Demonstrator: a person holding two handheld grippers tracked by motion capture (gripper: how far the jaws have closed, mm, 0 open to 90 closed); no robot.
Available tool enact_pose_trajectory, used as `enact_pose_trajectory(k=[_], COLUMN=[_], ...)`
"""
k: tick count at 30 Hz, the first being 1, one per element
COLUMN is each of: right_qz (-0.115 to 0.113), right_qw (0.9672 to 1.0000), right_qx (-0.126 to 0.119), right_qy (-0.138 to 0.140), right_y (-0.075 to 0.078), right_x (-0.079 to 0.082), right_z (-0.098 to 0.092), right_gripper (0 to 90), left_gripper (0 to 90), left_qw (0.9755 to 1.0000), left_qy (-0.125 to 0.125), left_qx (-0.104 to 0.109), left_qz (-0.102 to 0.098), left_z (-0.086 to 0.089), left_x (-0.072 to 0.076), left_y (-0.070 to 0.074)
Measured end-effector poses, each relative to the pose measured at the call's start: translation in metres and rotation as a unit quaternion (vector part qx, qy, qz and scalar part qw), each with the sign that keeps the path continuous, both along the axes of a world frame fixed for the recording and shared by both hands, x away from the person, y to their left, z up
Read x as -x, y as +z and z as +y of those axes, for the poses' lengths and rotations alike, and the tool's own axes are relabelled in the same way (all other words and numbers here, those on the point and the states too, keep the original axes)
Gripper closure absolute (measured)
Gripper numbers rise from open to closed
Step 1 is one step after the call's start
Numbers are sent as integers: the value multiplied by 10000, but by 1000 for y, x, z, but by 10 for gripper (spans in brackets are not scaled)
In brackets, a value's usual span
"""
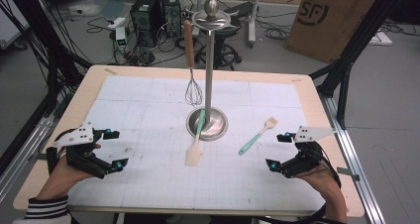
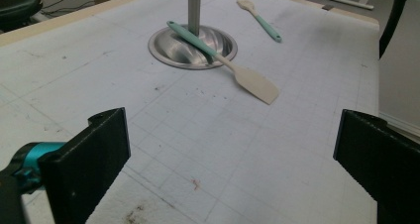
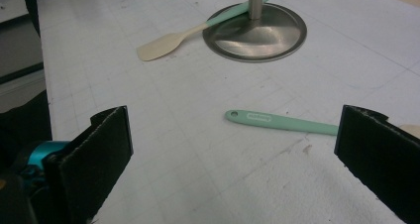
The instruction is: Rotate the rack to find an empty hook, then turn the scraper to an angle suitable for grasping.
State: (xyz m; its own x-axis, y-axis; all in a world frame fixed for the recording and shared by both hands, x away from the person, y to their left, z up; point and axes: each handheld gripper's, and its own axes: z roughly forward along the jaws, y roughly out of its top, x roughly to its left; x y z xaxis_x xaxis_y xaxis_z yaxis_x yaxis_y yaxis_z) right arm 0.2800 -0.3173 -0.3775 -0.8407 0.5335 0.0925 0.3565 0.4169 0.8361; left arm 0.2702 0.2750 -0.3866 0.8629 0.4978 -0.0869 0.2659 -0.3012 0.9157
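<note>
I have both claws spread wide with nothing between the jaws: the left claw [image 1: 113,149] sits at the lower left of the high view, the right claw [image 1: 278,151] at the lower right, both low over the desk [image 1: 148,184]. Nearest my right claw lies one pastry brush [image 1: 257,136] with a teal handle, right of centre. One spatula [image 1: 195,143] with a teal handle rests across the round base of the single steel stand [image 1: 208,120] at centre, blade on the desk. One whisk [image 1: 191,65] hangs from the stand's top ring.
</note>
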Motion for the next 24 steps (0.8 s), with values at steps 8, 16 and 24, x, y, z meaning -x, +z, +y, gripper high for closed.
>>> enact_pose_trajectory(k=[8, 16, 24], right_qz=[-31, -61, -57], right_qw=[10000, 9999, 9999], right_qx=[-43, -94, -95], right_qy=[-16, -25, -27], right_y=[-1, 1, 1], right_x=[1, 3, 5], right_z=[-1, -4, -7], right_gripper=[2, 2, 2], left_gripper=[17, 17, 17], left_qw=[10000, 10000, 9999], left_qy=[-14, -91, -96], left_qx=[0, -25, -17], left_qz=[-16, -26, -40], left_z=[-2, -8, -13], left_x=[1, 1, -1], left_y=[2, 2, 7])
